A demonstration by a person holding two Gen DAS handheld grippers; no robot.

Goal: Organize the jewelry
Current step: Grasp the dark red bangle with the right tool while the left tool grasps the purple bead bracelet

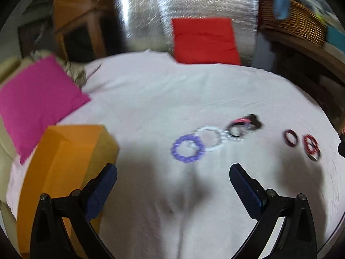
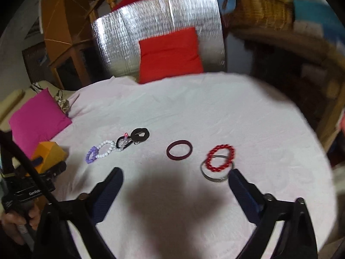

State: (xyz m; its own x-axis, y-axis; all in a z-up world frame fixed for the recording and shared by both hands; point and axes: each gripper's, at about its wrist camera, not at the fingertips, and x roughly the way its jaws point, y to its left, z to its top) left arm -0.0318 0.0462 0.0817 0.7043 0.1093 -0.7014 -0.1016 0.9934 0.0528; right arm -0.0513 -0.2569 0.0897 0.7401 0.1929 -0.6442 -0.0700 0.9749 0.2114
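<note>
Two hand-held grippers hang over the pale pink bedspread [image 2: 194, 112], both with jaws spread wide and nothing between the pads.

Ahead of the right gripper [image 2: 175, 178], just off its right fingertip, the red beaded bracelet [image 2: 220, 158] lies overlapping the thin silver metal bangle [image 2: 213, 176]. The dark maroon plain bangle [image 2: 179, 150] lies straight ahead, a little further off. These are flat rings with no long axis.

The left gripper [image 1: 173, 173] faces the purple beaded bracelet [image 1: 188, 148], touching the white beaded bracelet [image 1: 209, 139] and the black hair ties [image 1: 243, 125]; this chain runs away to its upper right. The orange cardboard box [image 1: 64, 168] sits beside its left finger.

I judge the right gripper nearer the red pieces, the left nearer the purple.

Lettering on the left device in the right view reads partly "GenRob"; the rest is hidden.
</note>
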